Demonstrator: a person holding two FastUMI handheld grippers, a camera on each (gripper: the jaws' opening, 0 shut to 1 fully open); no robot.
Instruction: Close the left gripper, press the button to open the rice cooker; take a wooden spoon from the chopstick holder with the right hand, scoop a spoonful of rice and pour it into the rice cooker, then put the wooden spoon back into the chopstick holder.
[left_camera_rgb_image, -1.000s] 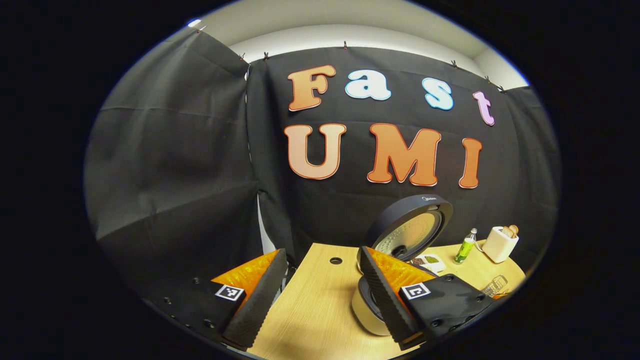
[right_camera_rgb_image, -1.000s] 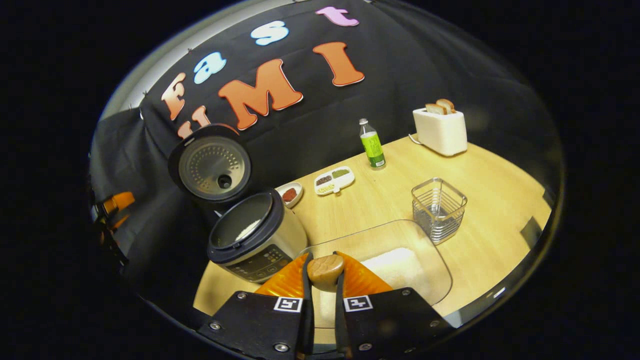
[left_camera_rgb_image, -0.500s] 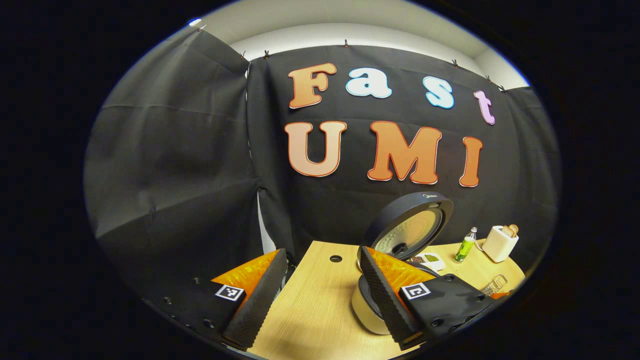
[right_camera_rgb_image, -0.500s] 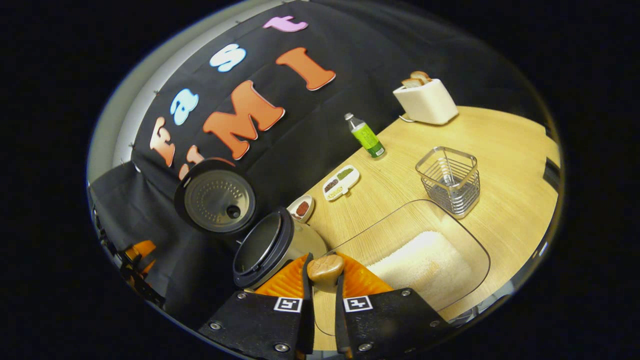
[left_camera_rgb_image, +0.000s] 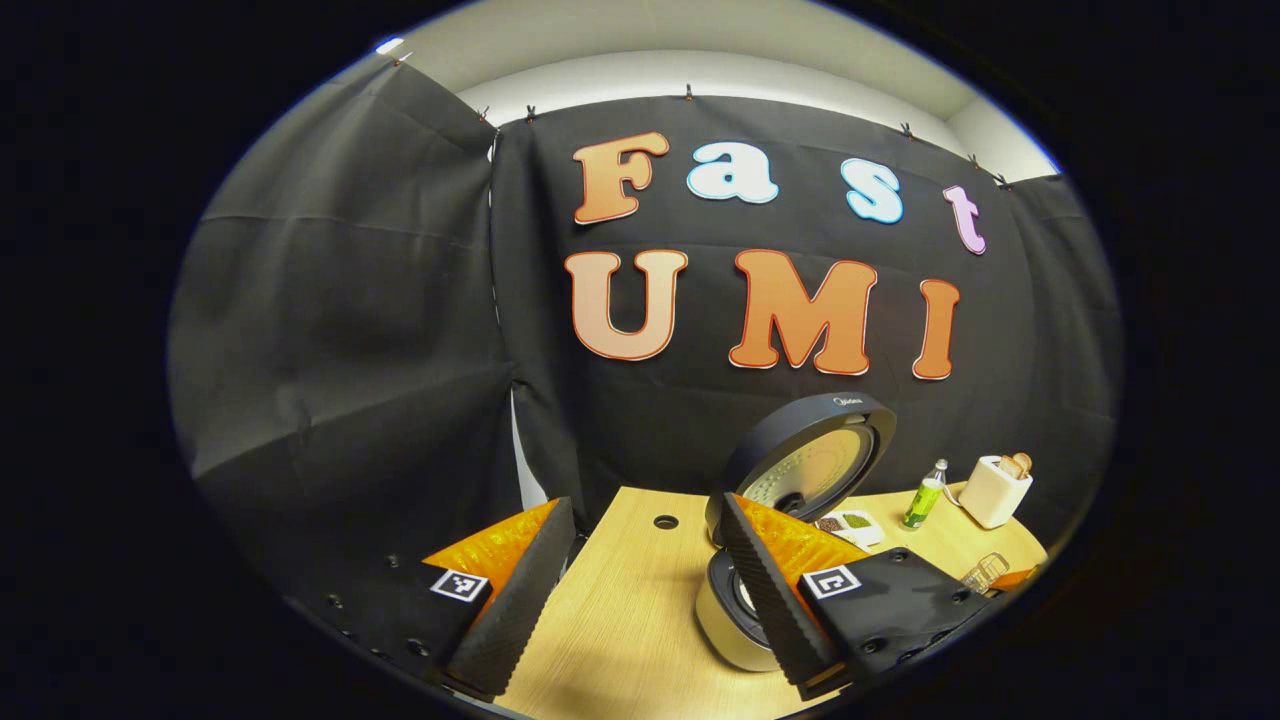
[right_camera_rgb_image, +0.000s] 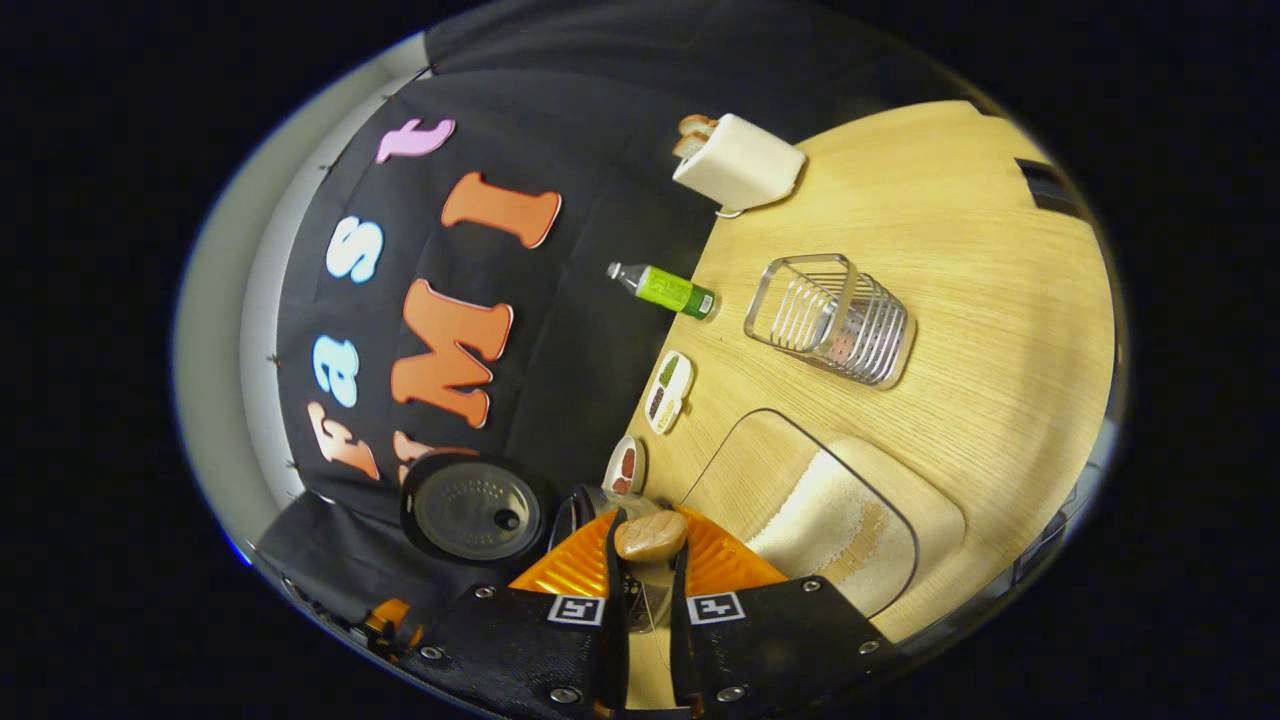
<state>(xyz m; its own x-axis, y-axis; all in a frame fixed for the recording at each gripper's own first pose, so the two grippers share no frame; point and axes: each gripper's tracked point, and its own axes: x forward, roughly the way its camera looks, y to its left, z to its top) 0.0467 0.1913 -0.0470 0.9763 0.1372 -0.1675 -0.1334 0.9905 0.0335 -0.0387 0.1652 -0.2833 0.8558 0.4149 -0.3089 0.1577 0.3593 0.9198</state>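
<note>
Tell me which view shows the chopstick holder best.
The right gripper view: the chopstick holder stands in full on the table, its wire walls clear, nothing in front. The left gripper view catches only a small, partly hidden piece at the edge.

A: Left gripper (left_camera_rgb_image: 640, 580) — what's the build?
B: Black angular housings with small round screws, a square black-and-white tag on each. Fingers (left_camera_rgb_image: 510, 600) long, wedge-shaped, ribbed on the inner faces.
A: Right gripper (right_camera_rgb_image: 648, 590)?
B: Same make — black housings, silver screw heads along the near edge, one square tag per side, ridged wedge-shaped parts behind each finger.
</note>
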